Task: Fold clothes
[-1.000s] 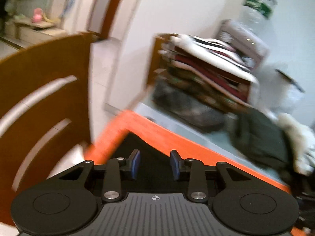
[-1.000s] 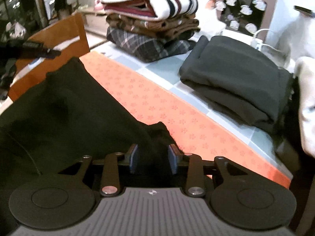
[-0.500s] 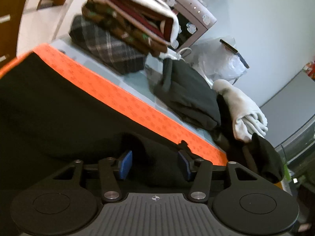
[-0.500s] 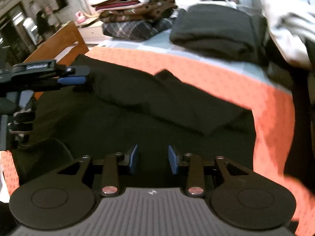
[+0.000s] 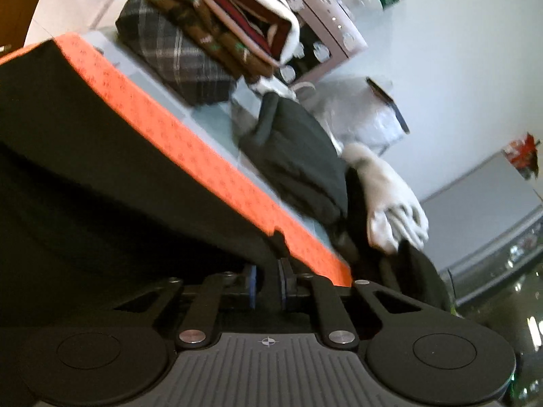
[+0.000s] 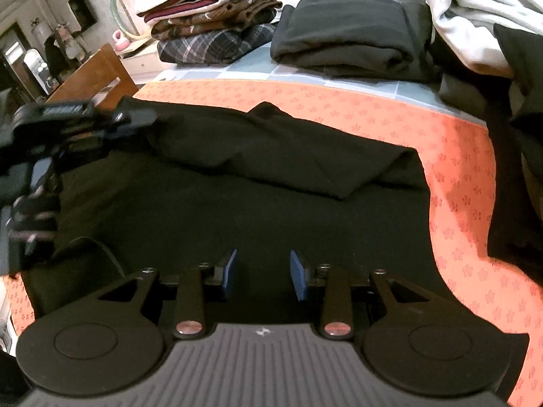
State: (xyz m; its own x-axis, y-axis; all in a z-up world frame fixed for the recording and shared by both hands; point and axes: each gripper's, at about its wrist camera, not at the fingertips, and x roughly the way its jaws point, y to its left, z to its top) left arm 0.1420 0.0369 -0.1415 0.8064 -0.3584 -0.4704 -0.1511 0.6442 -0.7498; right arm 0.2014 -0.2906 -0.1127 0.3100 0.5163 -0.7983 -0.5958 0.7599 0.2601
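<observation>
A: Where's it at w/ the folding, d'you reckon?

B: Early on this piece, I'd say. Nearest thing: right gripper (image 6: pixel 263 278) hangs over the black garment (image 6: pixel 237 210), jaws apart, nothing between the pads. Left gripper (image 5: pixel 268 283) has just been closing, and its jaws are now pinched on a fold of that black cloth at its edge.

A: And the garment itself?

B: Spread on the orange cloth (image 6: pixel 458 176) covering the table, w/ one flap already turned over along the far side. Rest is flat, so most folds are left imo.

A: Anything finished?

B: Further back, yes: a folded dark garment (image 6: pixel 346 40), then a stack of folded clothes (image 6: pixel 217 17), plaid at the bottom, striped on top. Off to the right a white garment (image 6: pixel 475 17) lies bunched, prob. still waiting.

A: What can't you make out?

B: Near edge of the black piece is hidden under both grippers. Left gripper's blurred in the right wrist view. Black on black, so can't tell sleeve from hem, or how many layers the left one's got.
</observation>
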